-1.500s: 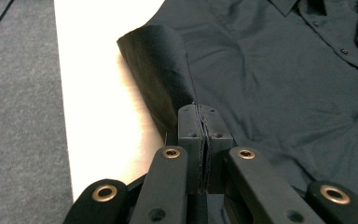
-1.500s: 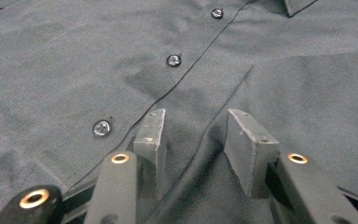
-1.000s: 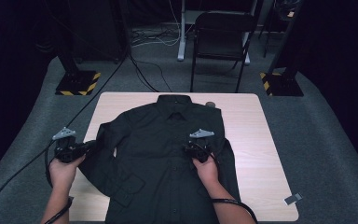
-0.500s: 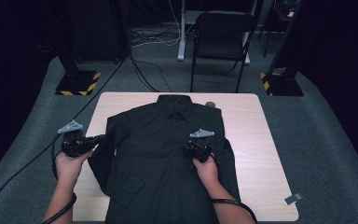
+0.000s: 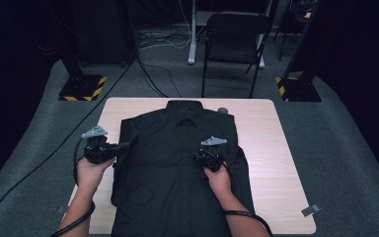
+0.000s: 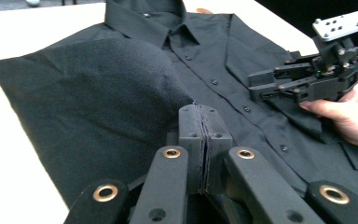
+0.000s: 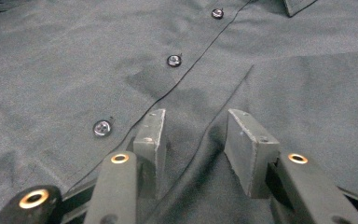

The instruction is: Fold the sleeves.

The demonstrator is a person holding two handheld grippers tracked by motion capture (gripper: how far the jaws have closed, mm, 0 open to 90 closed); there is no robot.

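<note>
A wooden table (image 5: 276,143) carries a black button-up shirt (image 5: 177,173) laid flat, front side up, collar toward the far edge and hem at the person's edge. It covers most of the tabletop's middle.

The shirt looks light, soft and limp: it should drape and fold wherever it is lifted and hold no shape of its own, so an edge, seam or folded corner is the sensible place to pinch. A grip on the open flat front would likely gather only a wrinkle.

The sleeve side of the shirt at the person's left is turned inward over the body, forming a rounded fold (image 6: 121,79) that billows up from the fabric beneath.

The left gripper (image 6: 204,140) has its jaws pressed tight together on that fold's edge, cloth caught between the pads, at the shirt's left side.

The right gripper (image 7: 200,140) rests low on the shirt's front just beside the button placket (image 7: 177,88), on the right half of the chest. Its jaws stand partly apart with flat fabric between them; they seem to press down on the cloth rather than pinch it, though contact is hard to judge.

Three buttons (image 7: 174,59) run along the placket ahead of it.
</note>
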